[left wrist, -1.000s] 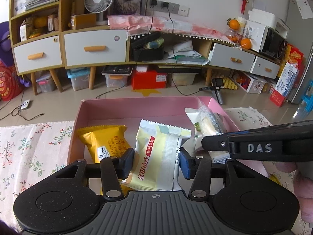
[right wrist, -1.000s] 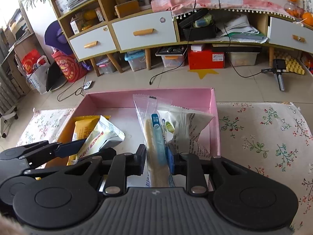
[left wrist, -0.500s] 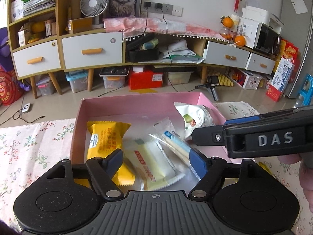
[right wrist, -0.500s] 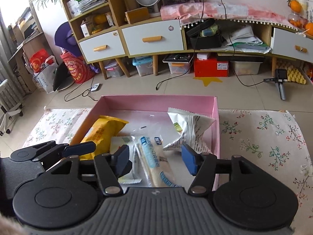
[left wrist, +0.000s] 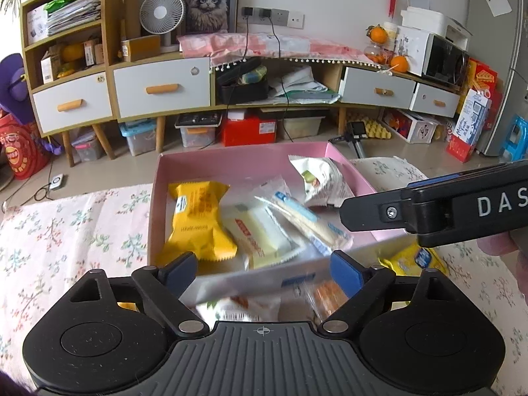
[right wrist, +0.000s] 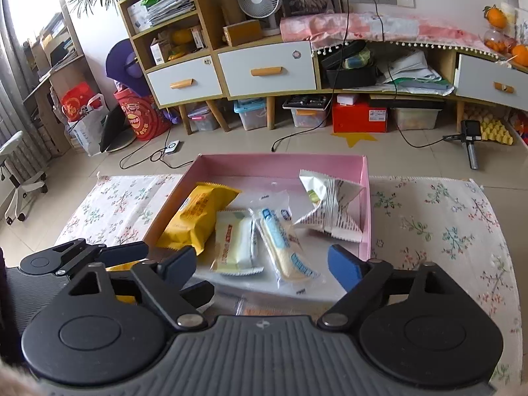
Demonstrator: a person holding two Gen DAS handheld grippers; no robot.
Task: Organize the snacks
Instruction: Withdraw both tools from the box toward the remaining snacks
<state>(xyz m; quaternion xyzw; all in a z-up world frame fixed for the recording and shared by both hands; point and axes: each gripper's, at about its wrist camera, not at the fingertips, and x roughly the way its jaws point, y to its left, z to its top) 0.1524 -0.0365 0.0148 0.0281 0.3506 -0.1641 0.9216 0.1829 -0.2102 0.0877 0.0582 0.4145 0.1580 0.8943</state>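
The pink box on the floral cloth holds four snack packets side by side, evidently dropped in for sorting. Left gripper and right gripper, jaws just opened wide and empty, hover at its near edge; more snacks wait outside.

The left gripper and the right gripper both tilt downward, their jaws just opened wide with nothing gripped; part of a hand shows behind the right gripper
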